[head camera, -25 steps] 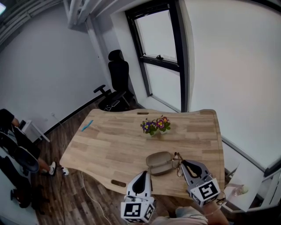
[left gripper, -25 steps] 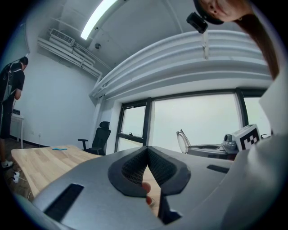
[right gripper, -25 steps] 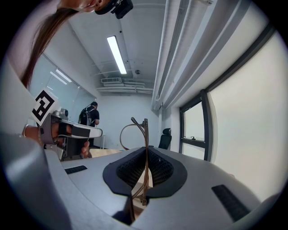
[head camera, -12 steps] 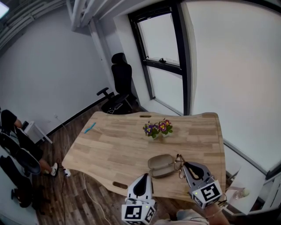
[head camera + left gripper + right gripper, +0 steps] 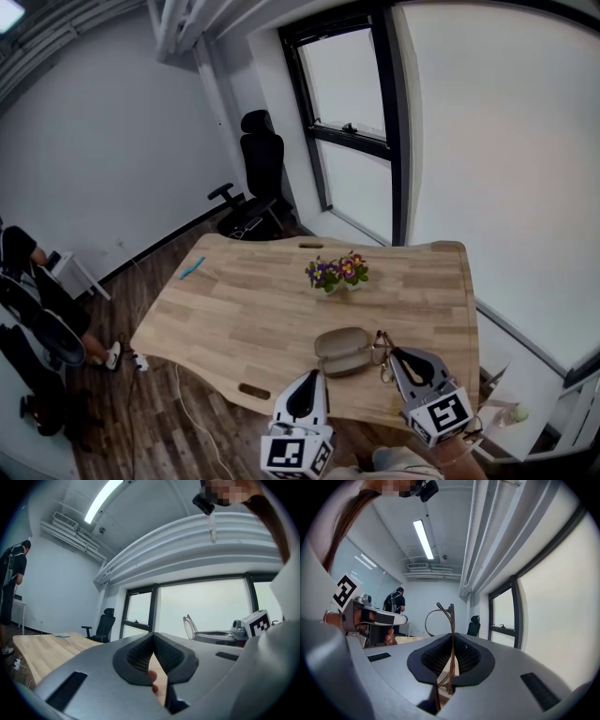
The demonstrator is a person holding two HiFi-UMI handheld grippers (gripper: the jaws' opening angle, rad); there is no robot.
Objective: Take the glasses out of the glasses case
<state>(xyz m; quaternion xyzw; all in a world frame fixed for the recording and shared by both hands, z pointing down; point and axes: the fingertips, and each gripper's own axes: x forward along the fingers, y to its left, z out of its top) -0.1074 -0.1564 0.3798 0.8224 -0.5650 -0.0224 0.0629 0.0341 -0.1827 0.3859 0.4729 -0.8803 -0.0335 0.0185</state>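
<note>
A tan glasses case [image 5: 341, 350] lies on the wooden table [image 5: 244, 319] near its front edge. I cannot tell whether its lid is up. My right gripper [image 5: 386, 352] is just right of the case, shut on the thin-framed glasses [image 5: 379, 349]. In the right gripper view the glasses [image 5: 444, 617] stand upright between the shut jaws of the right gripper [image 5: 452, 641]. My left gripper [image 5: 313, 373] hangs at the table's front edge, below the case. In its own view, the left gripper [image 5: 153, 639] is shut with nothing in it. The glasses [image 5: 189, 626] show there too.
A small pot of flowers [image 5: 337, 273] stands behind the case. A blue pen [image 5: 192, 268] lies at the table's far left. A black office chair [image 5: 255, 178] stands by the window. A person [image 5: 23, 272] is at the left edge of the room.
The picture has shifted slightly. Both grippers, the glasses and the case hold nearly the same places relative to each other.
</note>
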